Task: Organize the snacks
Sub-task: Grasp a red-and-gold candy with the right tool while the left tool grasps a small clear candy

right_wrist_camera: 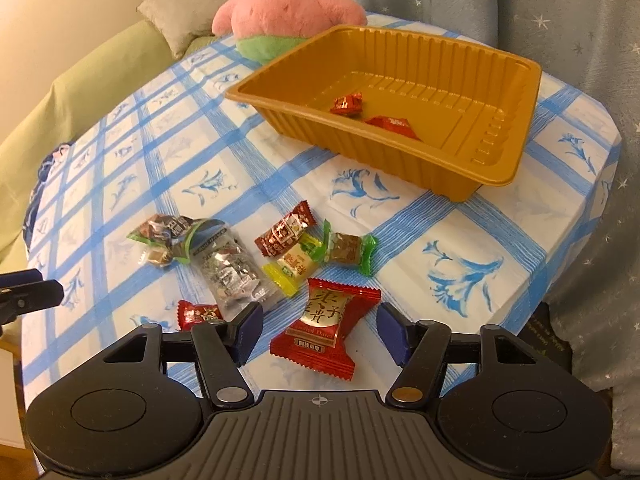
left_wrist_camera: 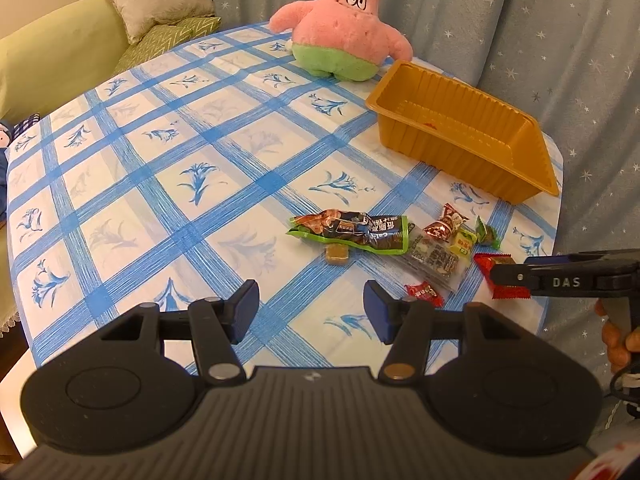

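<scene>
A golden plastic tray (right_wrist_camera: 500, 168) (left_wrist_camera: 520, 176) stands at the table's far right and holds two red candies (right_wrist_camera: 347, 103) (right_wrist_camera: 392, 125). Several wrapped snacks lie in a loose pile in front of it: a long green-edged packet (left_wrist_camera: 352, 230), a clear packet (right_wrist_camera: 230, 274), a small red candy (right_wrist_camera: 198, 314), a yellow candy (right_wrist_camera: 294, 266), a green candy (right_wrist_camera: 350, 252). A large red date packet (right_wrist_camera: 322, 326) lies flat between the fingers of my right gripper (right_wrist_camera: 320, 332), which is open around it. My left gripper (left_wrist_camera: 311, 312) is open and empty, above the cloth left of the pile.
A pink starfish plush (left_wrist_camera: 344, 28) sits at the table's far edge behind the tray. The table has a blue checked cloth (left_wrist_camera: 160, 152). A green sofa with cushions (left_wrist_camera: 60, 48) is to the left, and a starry curtain (left_wrist_camera: 540, 20) hangs behind.
</scene>
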A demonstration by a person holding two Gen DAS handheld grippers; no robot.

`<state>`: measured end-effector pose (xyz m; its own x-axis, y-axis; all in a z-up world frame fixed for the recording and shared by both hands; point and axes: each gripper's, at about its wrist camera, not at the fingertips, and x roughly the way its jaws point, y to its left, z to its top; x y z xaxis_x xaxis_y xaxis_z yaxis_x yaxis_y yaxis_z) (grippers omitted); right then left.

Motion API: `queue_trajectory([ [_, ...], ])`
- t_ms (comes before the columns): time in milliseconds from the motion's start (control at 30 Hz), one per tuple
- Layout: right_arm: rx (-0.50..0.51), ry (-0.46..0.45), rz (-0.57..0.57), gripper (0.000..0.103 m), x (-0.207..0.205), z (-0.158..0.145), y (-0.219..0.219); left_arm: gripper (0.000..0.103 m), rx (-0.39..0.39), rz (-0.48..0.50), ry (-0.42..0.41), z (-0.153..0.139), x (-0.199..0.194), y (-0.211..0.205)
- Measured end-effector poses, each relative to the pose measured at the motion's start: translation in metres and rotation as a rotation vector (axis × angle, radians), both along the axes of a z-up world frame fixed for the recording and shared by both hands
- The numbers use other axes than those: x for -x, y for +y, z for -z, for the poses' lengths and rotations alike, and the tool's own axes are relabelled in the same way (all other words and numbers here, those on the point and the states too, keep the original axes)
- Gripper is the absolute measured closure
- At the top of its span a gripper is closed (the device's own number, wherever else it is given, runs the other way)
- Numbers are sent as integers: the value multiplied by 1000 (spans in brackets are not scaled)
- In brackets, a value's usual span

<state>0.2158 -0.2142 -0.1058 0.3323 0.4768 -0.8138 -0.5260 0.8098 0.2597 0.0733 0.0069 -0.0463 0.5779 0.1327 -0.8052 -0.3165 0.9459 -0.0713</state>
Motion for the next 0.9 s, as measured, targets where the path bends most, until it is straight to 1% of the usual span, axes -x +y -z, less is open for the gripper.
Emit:
queue_trajectory([
  [67, 8, 2, -2, 47, -1, 3, 2, 49, -1, 3, 0, 1, -1, 0],
  [300, 23, 1, 6, 50, -3, 9, 4, 49, 0, 12, 7, 6, -5, -1],
  [333, 25, -2, 6, 53, -3, 9, 4, 49, 1, 14, 8, 6, -5, -2],
  [400, 36, -9, 6, 61, -4, 10, 4, 49, 2, 20, 7, 8, -6, -2],
  [433, 41, -9, 7, 67, -4, 11, 4, 49, 2, 23, 6, 8, -7, -3],
  [533, 46, -3, 3, 73, -5, 13, 2, 49, 2, 28, 7, 11, -8, -5],
  [567, 47, -7, -2, 77, -4, 14, 2, 49, 3, 29, 7, 12, -9, -5],
  [700, 45, -27, -13, 79, -1, 11, 0, 49, 4, 35, 5, 16, -11, -7],
  [900, 9, -35, 2, 79, 0, -1, -9, 49, -12, 52, -5, 23, -15, -10],
])
